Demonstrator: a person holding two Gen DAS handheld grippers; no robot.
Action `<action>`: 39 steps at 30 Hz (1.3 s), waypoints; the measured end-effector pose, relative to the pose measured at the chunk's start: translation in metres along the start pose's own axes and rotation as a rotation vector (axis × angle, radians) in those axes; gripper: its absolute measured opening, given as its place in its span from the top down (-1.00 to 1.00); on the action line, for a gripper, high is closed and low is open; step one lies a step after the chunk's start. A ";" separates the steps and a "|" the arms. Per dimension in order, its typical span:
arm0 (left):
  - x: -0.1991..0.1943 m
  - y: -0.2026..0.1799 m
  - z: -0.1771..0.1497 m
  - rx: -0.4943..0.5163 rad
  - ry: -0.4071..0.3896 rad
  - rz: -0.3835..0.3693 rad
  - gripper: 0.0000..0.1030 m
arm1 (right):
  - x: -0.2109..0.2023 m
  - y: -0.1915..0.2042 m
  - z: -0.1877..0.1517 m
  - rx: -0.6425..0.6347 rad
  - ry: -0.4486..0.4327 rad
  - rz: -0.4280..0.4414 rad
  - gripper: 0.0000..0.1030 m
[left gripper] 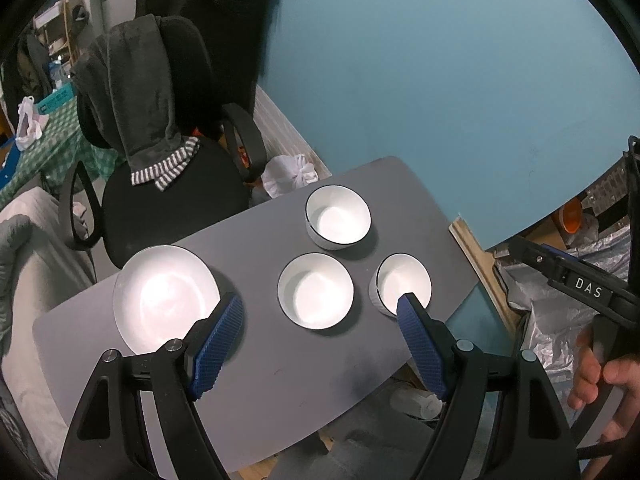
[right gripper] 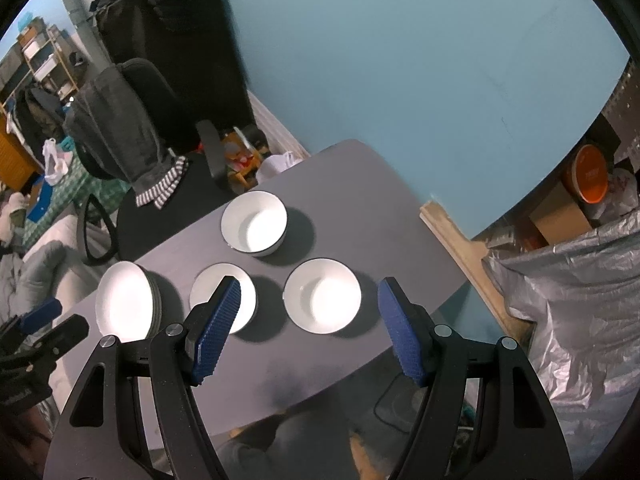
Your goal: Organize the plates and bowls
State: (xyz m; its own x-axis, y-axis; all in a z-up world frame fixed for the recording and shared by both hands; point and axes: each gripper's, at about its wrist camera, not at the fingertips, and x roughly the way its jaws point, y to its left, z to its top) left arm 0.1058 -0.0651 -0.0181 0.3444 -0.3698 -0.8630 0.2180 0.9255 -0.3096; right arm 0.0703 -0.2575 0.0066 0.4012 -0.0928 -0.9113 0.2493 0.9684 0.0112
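Bowls, three white round ceramic ones, sat loose on the grey tabletop ahead of both wide, empty jaws, probably awaiting stacking.

Dim, fisheye-warped frames; glare whitens the bowls.

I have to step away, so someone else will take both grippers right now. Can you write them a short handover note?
Left gripper: jaws open, empty, above the table.
Right gripper: jaws open, empty, above the table.
Things: stack of plates at the left; three white bowls apart from one another: far bowl, middle bowl, right bowl.
Done: plates look stacked.
Left: the bowls are not yet nested; nothing is gripped.
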 end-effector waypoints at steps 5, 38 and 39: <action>0.012 -0.002 0.008 -0.014 0.014 0.016 -0.56 | 0.012 -0.007 0.008 -0.004 0.021 0.004 -0.37; 0.126 0.039 0.009 -0.169 0.183 0.079 -0.56 | 0.137 0.020 0.042 -0.224 0.218 0.145 -0.37; 0.130 0.042 0.005 -0.176 0.192 0.087 -0.57 | 0.145 0.024 0.039 -0.241 0.235 0.152 -0.37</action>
State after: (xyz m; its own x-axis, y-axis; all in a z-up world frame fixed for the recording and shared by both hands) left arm 0.1646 -0.0751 -0.1416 0.1714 -0.2812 -0.9442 0.0277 0.9594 -0.2806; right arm 0.1685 -0.2568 -0.1090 0.1976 0.0847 -0.9766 -0.0237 0.9964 0.0816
